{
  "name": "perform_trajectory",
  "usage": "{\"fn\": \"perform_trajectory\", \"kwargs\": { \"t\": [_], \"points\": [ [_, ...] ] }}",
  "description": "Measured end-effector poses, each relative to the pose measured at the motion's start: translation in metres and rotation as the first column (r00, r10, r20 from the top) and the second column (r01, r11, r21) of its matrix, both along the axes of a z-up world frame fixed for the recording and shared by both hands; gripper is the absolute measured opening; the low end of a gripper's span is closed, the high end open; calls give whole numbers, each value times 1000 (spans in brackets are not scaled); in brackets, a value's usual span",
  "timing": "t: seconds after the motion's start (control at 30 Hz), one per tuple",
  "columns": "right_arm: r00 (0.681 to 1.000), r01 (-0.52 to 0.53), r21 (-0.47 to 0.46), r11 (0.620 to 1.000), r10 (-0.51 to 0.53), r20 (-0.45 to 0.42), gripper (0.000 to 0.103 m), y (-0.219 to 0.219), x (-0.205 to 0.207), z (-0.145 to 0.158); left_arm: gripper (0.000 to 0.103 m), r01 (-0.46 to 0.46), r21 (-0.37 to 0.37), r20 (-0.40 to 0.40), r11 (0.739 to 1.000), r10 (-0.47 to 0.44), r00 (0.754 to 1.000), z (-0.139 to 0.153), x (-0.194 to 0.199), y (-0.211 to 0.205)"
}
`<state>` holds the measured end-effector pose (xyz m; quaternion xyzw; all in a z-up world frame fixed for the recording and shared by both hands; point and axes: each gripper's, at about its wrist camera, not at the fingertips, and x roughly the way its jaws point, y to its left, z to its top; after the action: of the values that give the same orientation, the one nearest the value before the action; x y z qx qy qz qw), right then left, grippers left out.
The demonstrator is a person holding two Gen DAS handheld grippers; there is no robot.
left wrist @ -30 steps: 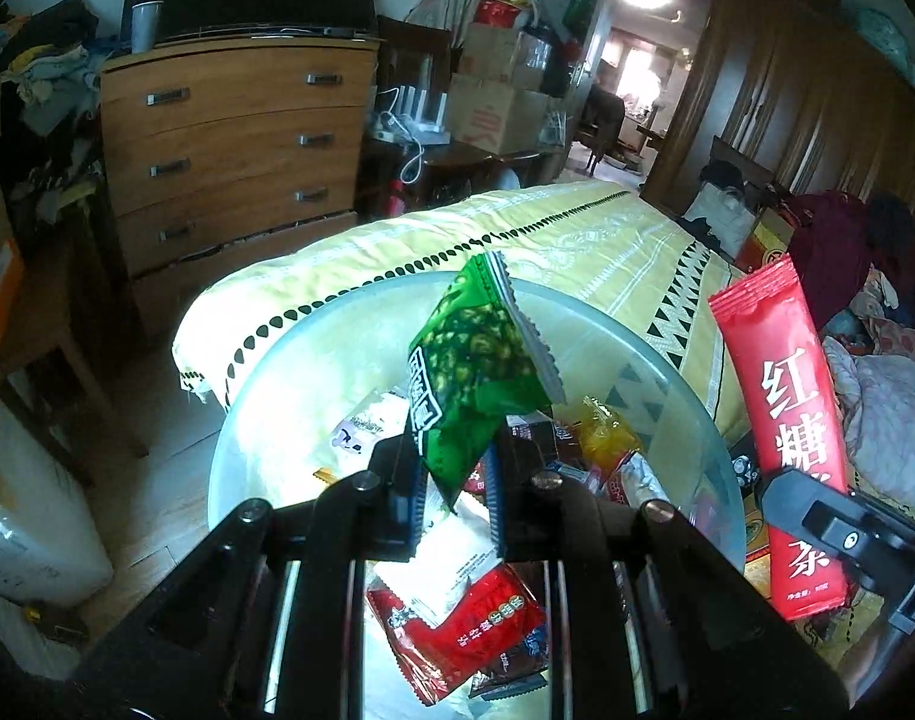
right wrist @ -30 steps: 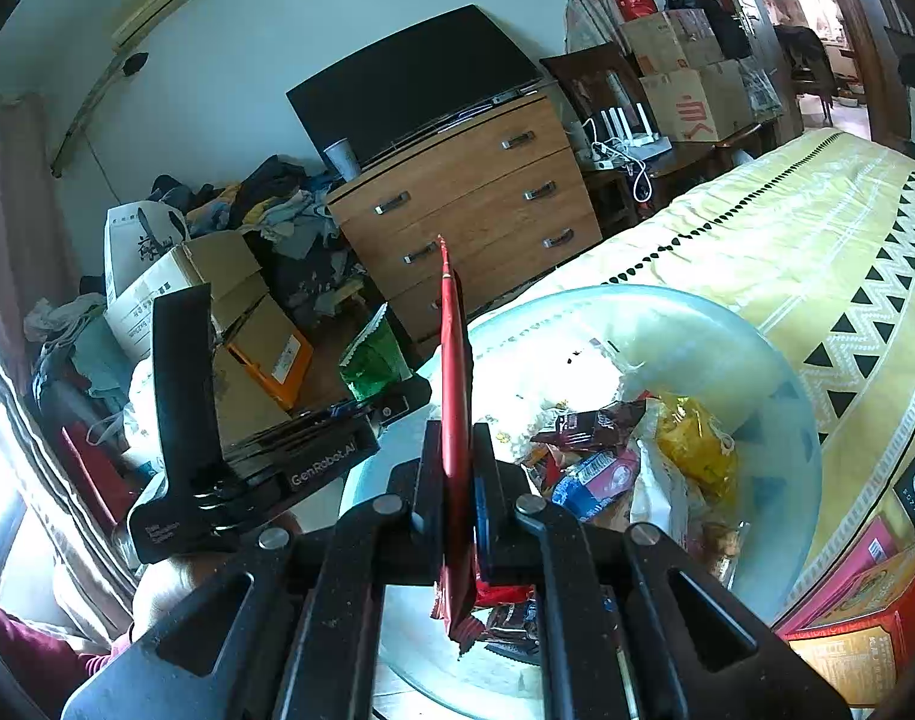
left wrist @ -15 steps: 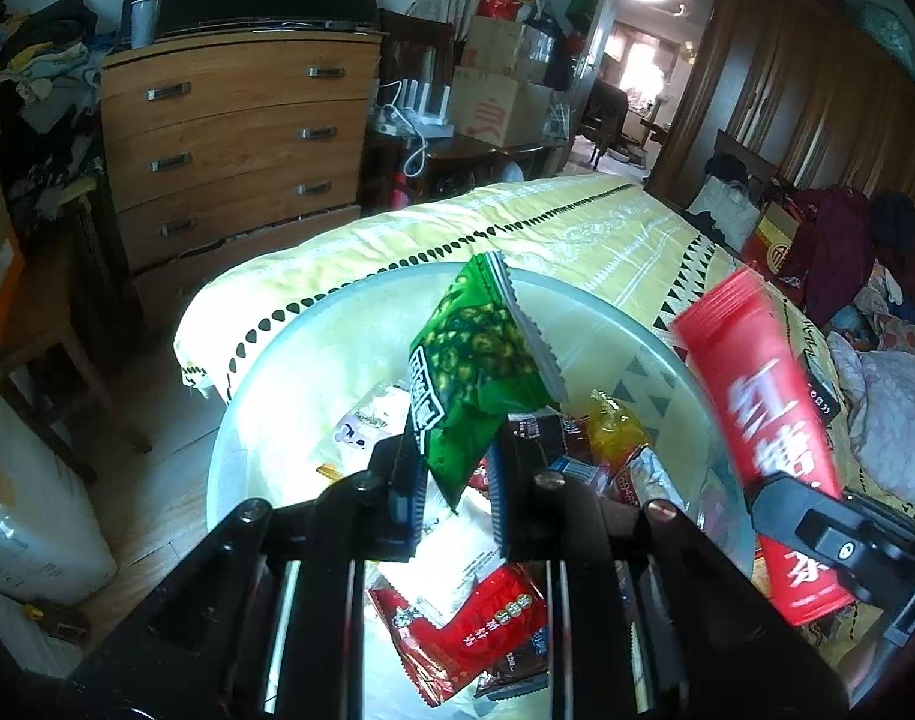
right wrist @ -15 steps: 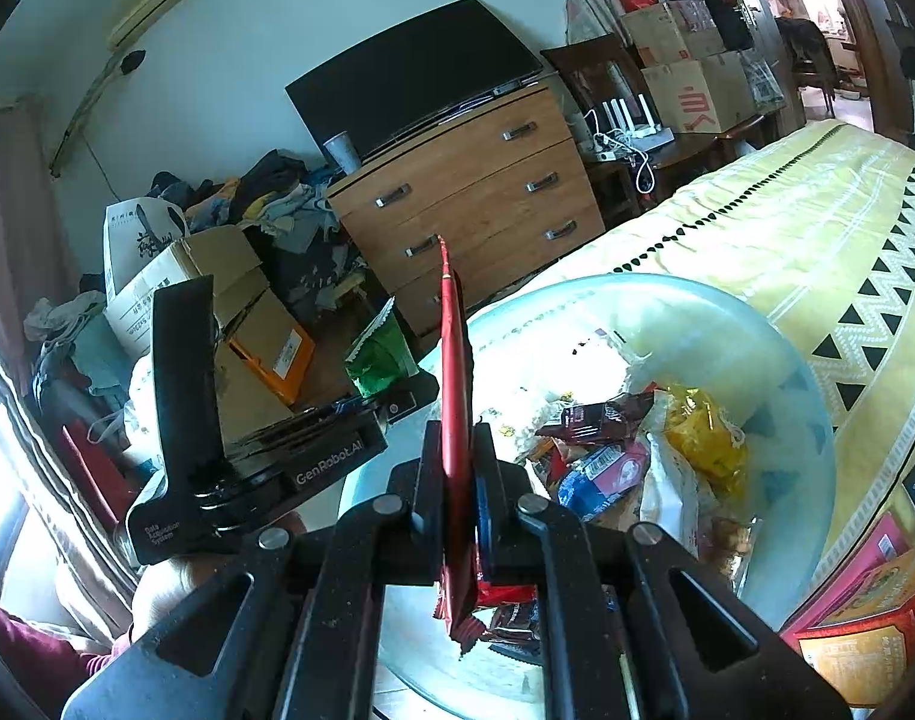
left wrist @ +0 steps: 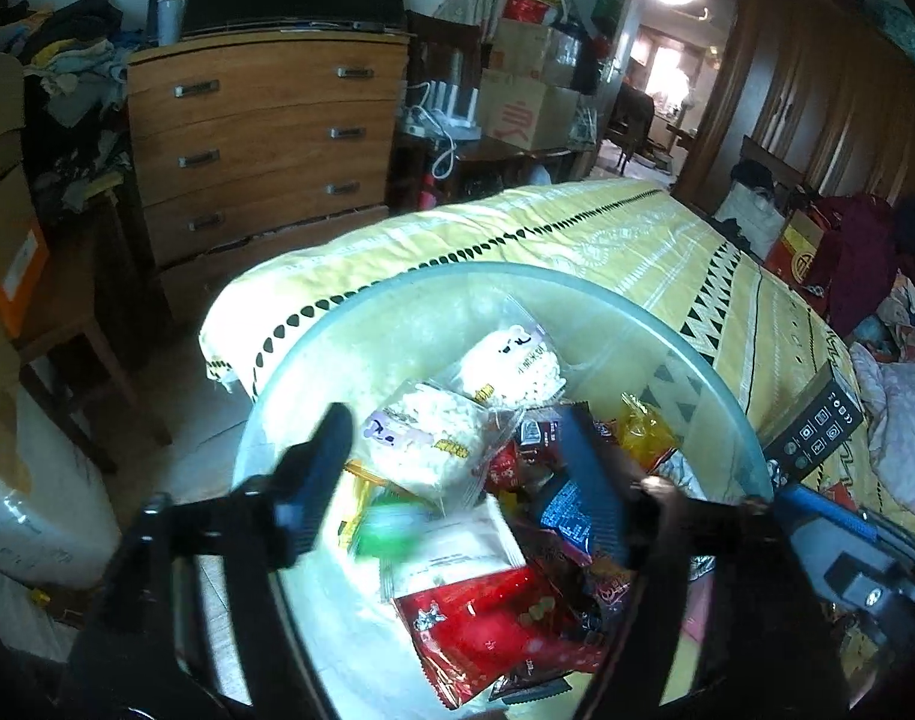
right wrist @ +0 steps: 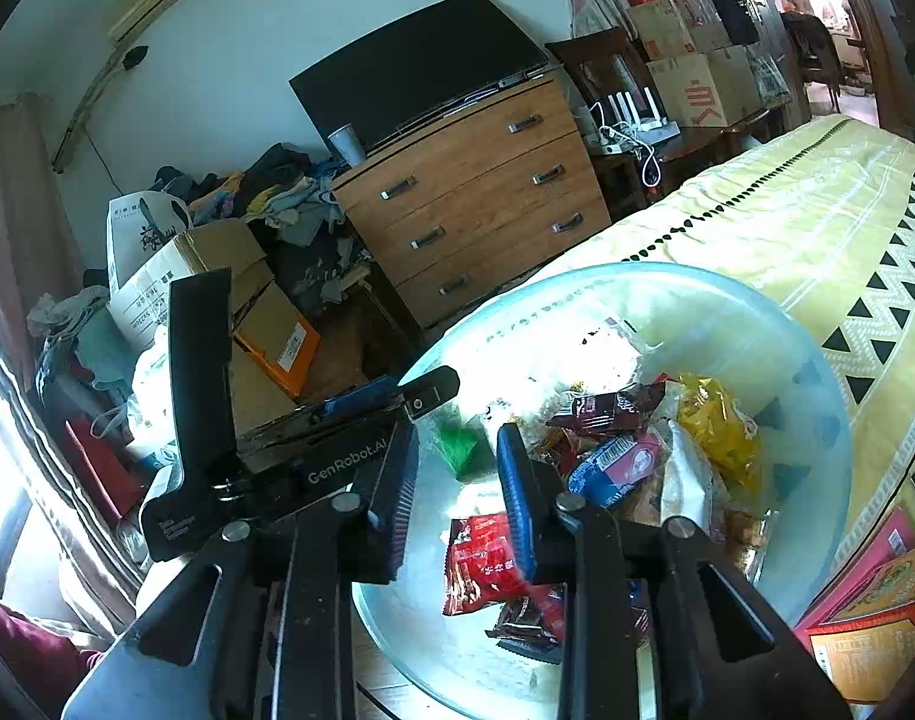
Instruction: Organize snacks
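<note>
Pale blue-green see-through round bowl (right wrist: 817, 372) holds mixed packets: blurred green snack pack (right wrist: 457, 447), red foil pack w/ white print (left wrist: 487, 624), yellow crinkly pack (right wrist: 718, 423), dark brown bar wrapper (right wrist: 607, 408), 2 clear bags of white puffs (left wrist: 511, 360). Yellow bedspread (left wrist: 577, 234) w/ black triangle & dot borders. Brown wood-grain dresser (right wrist: 475, 198), black TV (right wrist: 415, 66).
</note>
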<state>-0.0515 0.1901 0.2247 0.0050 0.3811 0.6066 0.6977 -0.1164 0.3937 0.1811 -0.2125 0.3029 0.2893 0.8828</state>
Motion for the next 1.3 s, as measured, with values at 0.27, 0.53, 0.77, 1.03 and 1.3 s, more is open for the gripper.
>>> {"fn": "perform_trajectory", "kwargs": {
  "t": [0.27,0.53,0.77,1.03,1.3],
  "points": [
    [987,137,-4,991,-136,90,41,-96,-27,-9,78,148,71,84,986,-154,985,33,10,-65],
    [869,483,-69,873,-469,159,61,-271,-45,-55,81,500,203,118,842,-528,841,66,32,-217],
    [753,646,-242,724,-657,40,84,-404,-51,-109,81,746,152,5,649,-755,656,34,48,-329],
    [635,739,-261,621,-771,-38,59,-497,-7,-137,81,814,65,-90,578,-809,581,2,71,-378],
    [615,755,-308,580,-788,23,54,-519,155,-156,81,807,43,-168,588,-792,586,-26,88,-389]
  ]
}}
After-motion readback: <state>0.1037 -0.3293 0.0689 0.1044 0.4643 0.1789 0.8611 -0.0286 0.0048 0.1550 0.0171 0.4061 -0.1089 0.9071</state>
